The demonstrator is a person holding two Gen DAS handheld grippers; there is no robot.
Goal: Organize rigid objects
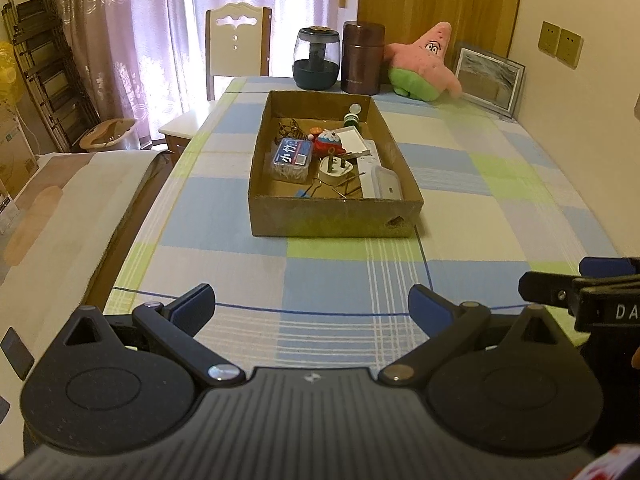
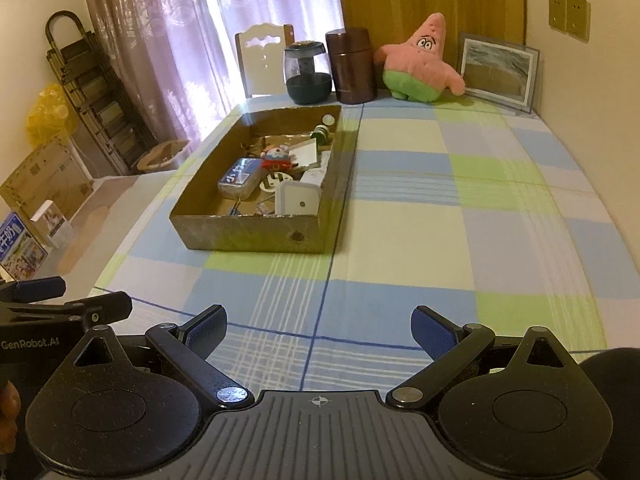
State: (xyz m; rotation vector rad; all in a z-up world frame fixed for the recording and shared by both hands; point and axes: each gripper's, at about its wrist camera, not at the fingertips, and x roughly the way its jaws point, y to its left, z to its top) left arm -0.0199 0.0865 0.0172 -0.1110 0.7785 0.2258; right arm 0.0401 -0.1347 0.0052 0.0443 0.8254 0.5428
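A shallow cardboard box (image 1: 332, 216) (image 2: 248, 236) stands on the checked tablecloth ahead of both grippers. It holds a clear toothpick case with a blue label (image 1: 291, 159) (image 2: 239, 179), a white plug (image 1: 337, 168), a red and white toy figure (image 1: 329, 142) (image 2: 277, 159), a white lidded container (image 1: 386, 183) (image 2: 298, 199), a green spool (image 1: 351, 120) and binder clips. My left gripper (image 1: 312, 304) is open and empty, low over the table's near edge. My right gripper (image 2: 320, 326) is open and empty beside it.
At the table's far end stand a dark glass jar (image 1: 316, 58), a brown canister (image 1: 362, 58), a pink star plush (image 1: 424, 64) and a framed picture (image 1: 488, 76). A chair (image 1: 238, 44) is behind. A folded ladder (image 1: 44, 72) leans at the left.
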